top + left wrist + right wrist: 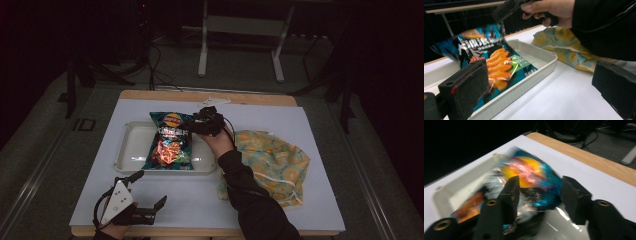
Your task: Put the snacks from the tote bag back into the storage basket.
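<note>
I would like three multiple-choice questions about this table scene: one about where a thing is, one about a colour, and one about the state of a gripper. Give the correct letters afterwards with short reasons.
1. Where does the chip bag lie?
A. in the white tray
B. on the patterned cloth
C. on the floor

2. What colour is the cloth beside the tray?
A. plain red
B. pale green with yellow shapes
C. black

3. How do the jaws of the left gripper stand?
A. shut on the bag
B. shut on the cloth
C. open, with nothing between them

Answers:
1 A: the bag rests inside the tray's rim, its far end lifted near the right gripper.
2 B: the left gripper view shows green fabric with yellow prints.
3 C: its two pads stand wide apart over bare table.
</note>
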Available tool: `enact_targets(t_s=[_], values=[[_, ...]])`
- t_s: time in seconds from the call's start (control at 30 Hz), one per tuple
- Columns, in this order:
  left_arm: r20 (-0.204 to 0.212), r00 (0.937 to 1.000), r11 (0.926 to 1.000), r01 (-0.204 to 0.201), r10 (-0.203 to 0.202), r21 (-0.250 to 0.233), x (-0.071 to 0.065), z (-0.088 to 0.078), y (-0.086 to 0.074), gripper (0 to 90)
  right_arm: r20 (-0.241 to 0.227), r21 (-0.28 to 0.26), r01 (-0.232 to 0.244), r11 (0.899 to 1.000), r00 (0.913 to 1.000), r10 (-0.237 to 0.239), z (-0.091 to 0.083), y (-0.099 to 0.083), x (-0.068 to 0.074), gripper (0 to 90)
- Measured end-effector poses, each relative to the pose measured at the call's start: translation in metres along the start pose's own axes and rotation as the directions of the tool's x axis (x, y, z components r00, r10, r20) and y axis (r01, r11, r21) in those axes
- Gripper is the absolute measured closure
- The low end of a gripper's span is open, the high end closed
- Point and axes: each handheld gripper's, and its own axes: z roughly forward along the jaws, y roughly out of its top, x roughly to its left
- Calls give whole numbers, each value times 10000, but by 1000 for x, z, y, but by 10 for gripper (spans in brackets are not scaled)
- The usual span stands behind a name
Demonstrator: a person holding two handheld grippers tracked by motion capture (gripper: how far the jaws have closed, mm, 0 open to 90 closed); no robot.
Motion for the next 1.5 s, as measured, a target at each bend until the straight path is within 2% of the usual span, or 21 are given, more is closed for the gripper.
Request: enact_targets(t_s=[0.1, 0.3, 0.37, 0.47, 0.53, 0.63, 0.77, 0.93, 1.2, 1.27, 1.5], values=[[-9, 10000, 10000, -16, 16, 16, 0, 0, 0, 11, -170, 75, 197, 9998, 9997, -196, -8, 1, 2, 371], [-36, 10000, 10000, 2, -2, 24, 0, 1, 0, 11, -517, -202, 154, 9997, 9985, -164, -28, 2, 5, 211], [-33, 10000, 10000, -10, 10, 27, 0, 1, 0, 11, -836, -185, 153, 9997, 9964, -168, -35, 1, 5, 144], [-38, 10000, 10000, -39, 39, 45, 0, 1, 0, 12, -684, -213, 217, 9995, 9974, -231, -40, 0, 6, 141], [-31, 10000, 10000, -35, 35, 50, 0, 1, 0, 11, -452, -197, 636, 9978, 9969, -645, -52, -3, 5, 150], [-19, 10000, 10000, -34, 34, 56, 0, 2, 0, 12, -31, -255, 844, 9961, 9964, -845, -65, -7, 5, 154], [-39, 10000, 9999, -55, 55, 85, 0, 2, 0, 11, 84, -187, 709, 9973, 9975, -708, -79, -11, 1, 143], [-44, 10000, 9999, -85, 85, 112, 0, 2, 0, 12, 273, -63, 798, 9968, 9965, -796, -95, -17, -5, 143], [-61, 10000, 9999, -38, 39, 104, 0, 2, 0, 12, 675, -258, 548, 9982, 9963, -529, -122, -33, -18, 144], [-70, 10000, 9999, -24, 25, 113, 0, 3, 0, 11, 685, -245, 490, 9985, 9965, -473, -126, -36, -19, 144], [-74, 10000, 9999, -50, 51, 151, 0, 3, 0, 12, 782, -410, 293, 9987, 9966, -261, -155, -55, -26, 145]])
